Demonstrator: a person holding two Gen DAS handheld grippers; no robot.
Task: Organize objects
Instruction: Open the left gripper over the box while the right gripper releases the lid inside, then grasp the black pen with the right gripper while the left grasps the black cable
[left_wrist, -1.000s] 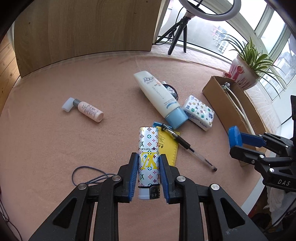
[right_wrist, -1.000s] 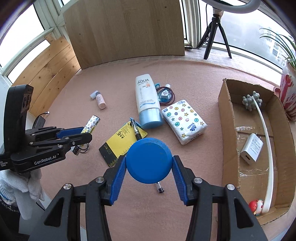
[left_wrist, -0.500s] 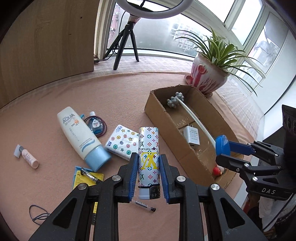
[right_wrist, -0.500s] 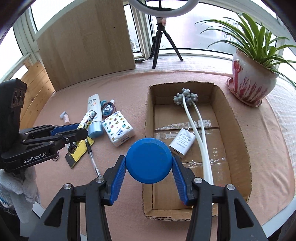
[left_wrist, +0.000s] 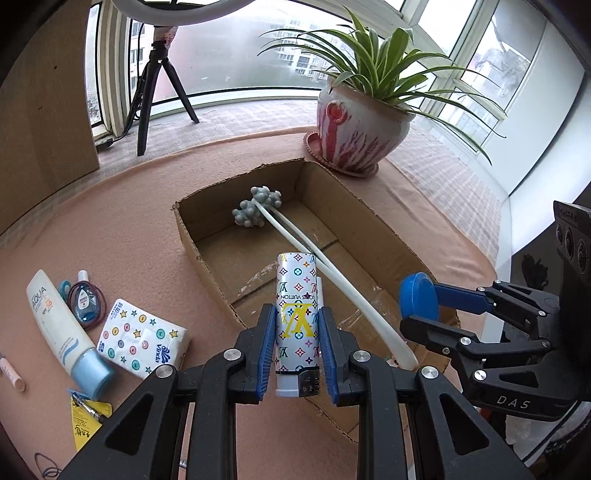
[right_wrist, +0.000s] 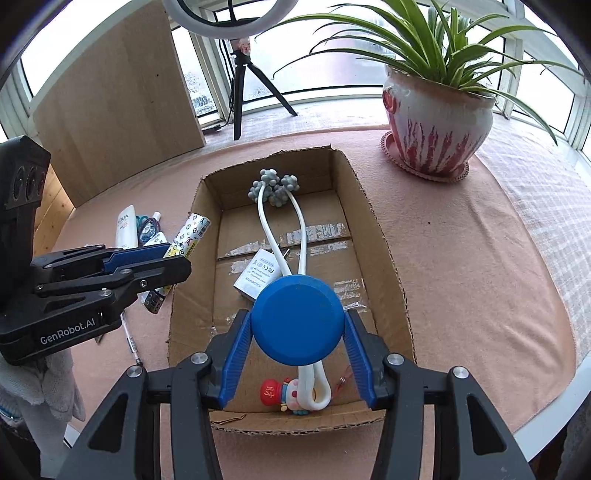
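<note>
Fingers of the left gripper (left_wrist: 297, 354) clamp a patterned lighter (left_wrist: 297, 314), held above the near left edge of the cardboard box (left_wrist: 207, 254). Just right of it, over the box's near half, the right gripper (right_wrist: 297, 354) grips a blue round lid (right_wrist: 297, 320) between its fingers. Inside the box lie a white massager (right_wrist: 271, 229), a white charger (right_wrist: 258, 273) and a small figurine (right_wrist: 286, 395). Left of the box, on the desk (left_wrist: 122, 229), rest a tissue pack (left_wrist: 142, 341) and a sunscreen tube (left_wrist: 61, 325). Beyond the box stands a potted plant (right_wrist: 436, 122).
</note>
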